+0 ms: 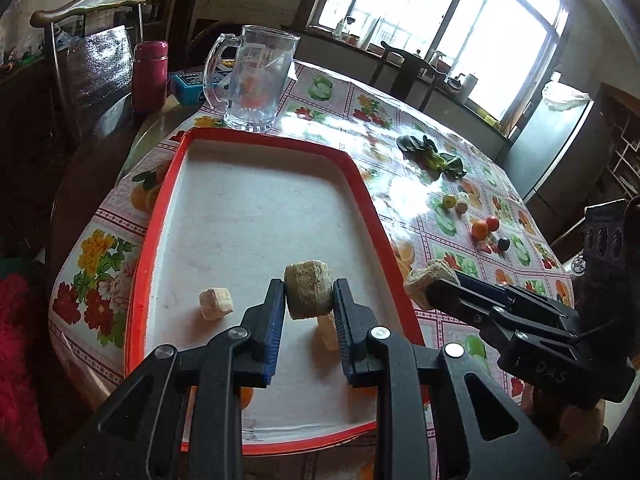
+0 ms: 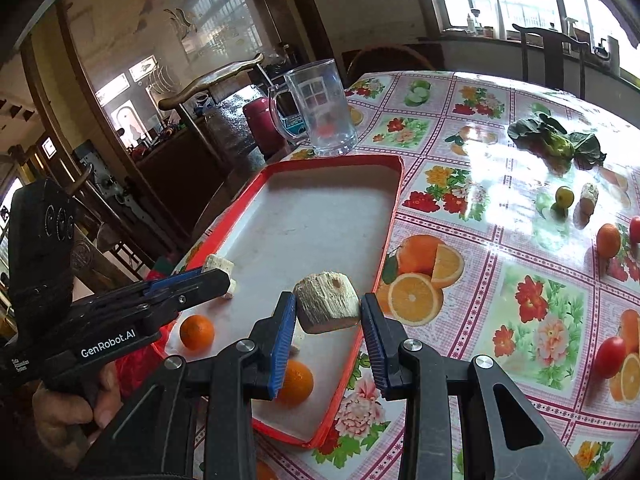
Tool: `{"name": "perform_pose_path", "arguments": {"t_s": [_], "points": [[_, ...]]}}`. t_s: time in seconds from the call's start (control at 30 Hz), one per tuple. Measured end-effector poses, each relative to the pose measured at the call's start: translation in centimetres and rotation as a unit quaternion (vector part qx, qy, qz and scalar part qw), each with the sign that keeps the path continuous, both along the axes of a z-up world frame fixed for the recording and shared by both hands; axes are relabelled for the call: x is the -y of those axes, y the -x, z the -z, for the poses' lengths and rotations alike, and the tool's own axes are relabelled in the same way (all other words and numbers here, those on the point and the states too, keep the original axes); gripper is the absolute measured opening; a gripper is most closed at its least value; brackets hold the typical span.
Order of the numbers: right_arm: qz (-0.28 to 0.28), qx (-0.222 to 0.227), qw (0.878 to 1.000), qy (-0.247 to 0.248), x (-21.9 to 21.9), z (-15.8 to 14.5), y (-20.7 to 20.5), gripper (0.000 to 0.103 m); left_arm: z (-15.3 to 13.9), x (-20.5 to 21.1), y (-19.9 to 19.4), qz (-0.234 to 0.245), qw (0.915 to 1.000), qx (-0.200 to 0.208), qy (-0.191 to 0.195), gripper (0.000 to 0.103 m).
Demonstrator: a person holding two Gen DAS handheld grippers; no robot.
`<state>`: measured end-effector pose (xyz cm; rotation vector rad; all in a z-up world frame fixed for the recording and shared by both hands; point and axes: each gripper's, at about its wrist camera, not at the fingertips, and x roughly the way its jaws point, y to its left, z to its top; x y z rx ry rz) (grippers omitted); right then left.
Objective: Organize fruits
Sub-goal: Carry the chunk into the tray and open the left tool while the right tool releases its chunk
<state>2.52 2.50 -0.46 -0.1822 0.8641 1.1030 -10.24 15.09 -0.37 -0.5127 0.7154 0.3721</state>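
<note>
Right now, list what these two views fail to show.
- Left wrist view: the orange in the tray is mostly hidden behind the left gripper.
- Right wrist view: a red fruit is cut off by the picture's right edge.
- Right wrist view: the pale chunk is partly hidden by the left gripper.

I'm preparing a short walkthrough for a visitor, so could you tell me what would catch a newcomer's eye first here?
First, the two grippers, each clamping a pale, fibrous chunk: the left gripper over the red-rimmed tray, the right gripper above the tray's edge. Next, the oranges in the tray's near end and the empty glass mug beyond its far end.
</note>
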Motion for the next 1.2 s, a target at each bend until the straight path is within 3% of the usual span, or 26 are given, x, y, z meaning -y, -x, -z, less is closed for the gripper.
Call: {"name": "perform_pose_path", "arguments": {"t_s": [0.6,1.2], "points": [[-0.025,-0.013,1.000,0.009,-3.7,1.3,0.3,0.034,0.7,-4.5,0.5,-0.033,0.9993,-0.013,0.008,0.022],[-0.041,-0.022,0.998,0.042,-6.6,3.7,-0.2,0.034,3.7,-6.7,-2.5,-0.031,0.9966,-0.074,0.018,0.022]]}}
